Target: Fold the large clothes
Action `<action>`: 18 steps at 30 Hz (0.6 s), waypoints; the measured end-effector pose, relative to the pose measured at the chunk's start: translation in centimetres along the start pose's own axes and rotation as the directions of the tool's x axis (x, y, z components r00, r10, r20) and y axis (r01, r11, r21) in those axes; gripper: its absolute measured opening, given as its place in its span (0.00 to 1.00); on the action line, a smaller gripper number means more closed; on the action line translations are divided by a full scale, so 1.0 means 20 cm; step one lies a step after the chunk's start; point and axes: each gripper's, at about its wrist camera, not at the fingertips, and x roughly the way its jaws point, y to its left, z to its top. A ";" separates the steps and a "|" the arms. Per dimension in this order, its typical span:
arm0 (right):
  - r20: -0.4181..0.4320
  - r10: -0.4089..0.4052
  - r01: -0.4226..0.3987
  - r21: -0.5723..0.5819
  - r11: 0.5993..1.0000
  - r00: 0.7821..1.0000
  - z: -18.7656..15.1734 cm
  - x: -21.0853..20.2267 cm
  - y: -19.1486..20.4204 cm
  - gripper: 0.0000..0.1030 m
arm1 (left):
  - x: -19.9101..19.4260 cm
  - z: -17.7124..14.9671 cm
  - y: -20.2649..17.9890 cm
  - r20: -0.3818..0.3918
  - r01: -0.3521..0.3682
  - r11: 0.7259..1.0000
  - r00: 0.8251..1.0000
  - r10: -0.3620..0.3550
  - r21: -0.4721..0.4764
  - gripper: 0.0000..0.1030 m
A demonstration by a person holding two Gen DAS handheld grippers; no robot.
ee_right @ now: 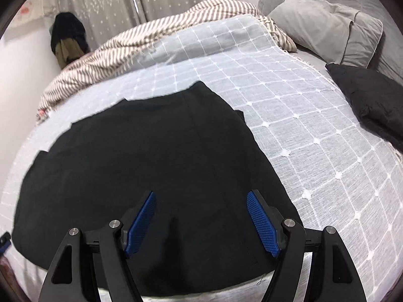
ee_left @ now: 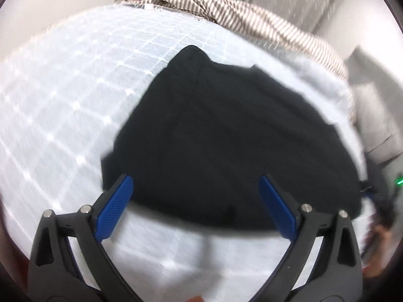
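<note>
Pale blue bed cover (ee_right: 302, 130) with a white grid, spread over a big bed. Black garment (ee_right: 141, 166) lying flat on it, near the front edge, already folded into a wide shape with a narrow end pointing away. Striped blanket (ee_right: 131, 47) bunched up at the far side. Grey pillow (ee_right: 327, 27) and a dark cushion (ee_right: 372, 100) off to the right, well apart from the garment. Dark clothes (ee_right: 68, 37) hanging by the curtain.

Left tool (ee_left: 196, 201) spread wide, empty, hovering over the near left part of the garment (ee_left: 226, 138). Right tool (ee_right: 201, 216) also apart, a bit less wide, empty, over the near right part. Nothing between the blue pads (ee_right: 263, 224) of either one.

Could go wrong: grabbing just the top layer, so the fold slips open. Could also pinch the bed cover along with the cloth and drag it up.

Hard to tell: what kind of clothing, since black hides seams and layers. Left view blurry. Near edge hidden behind the tools. Other tool just peeking in at the picture edges.
</note>
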 end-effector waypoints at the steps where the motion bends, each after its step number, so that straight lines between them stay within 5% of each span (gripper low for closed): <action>1: 0.006 0.010 -0.010 -0.002 1.000 1.000 0.00 -0.01 0.02 0.74 | -0.03 -0.03 0.00 0.002 0.027 0.999 1.000 -0.027 -0.021 0.97; 6: 0.034 0.025 -0.024 -0.032 0.999 0.999 -0.01 -0.05 0.07 0.75 | -0.08 -0.13 -0.06 0.005 0.059 0.996 0.998 -0.059 -0.072 0.97; 13: 0.062 0.056 -0.050 -0.089 0.995 0.997 -0.01 -0.09 0.18 0.75 | 0.12 -0.20 -0.05 -0.081 0.074 0.969 0.992 -0.096 -0.234 0.97; 18: 0.069 0.057 -0.046 -0.146 0.988 0.996 -0.03 -0.09 0.26 0.76 | 0.21 -0.22 -0.01 -0.051 0.089 0.944 0.992 -0.111 -0.317 0.97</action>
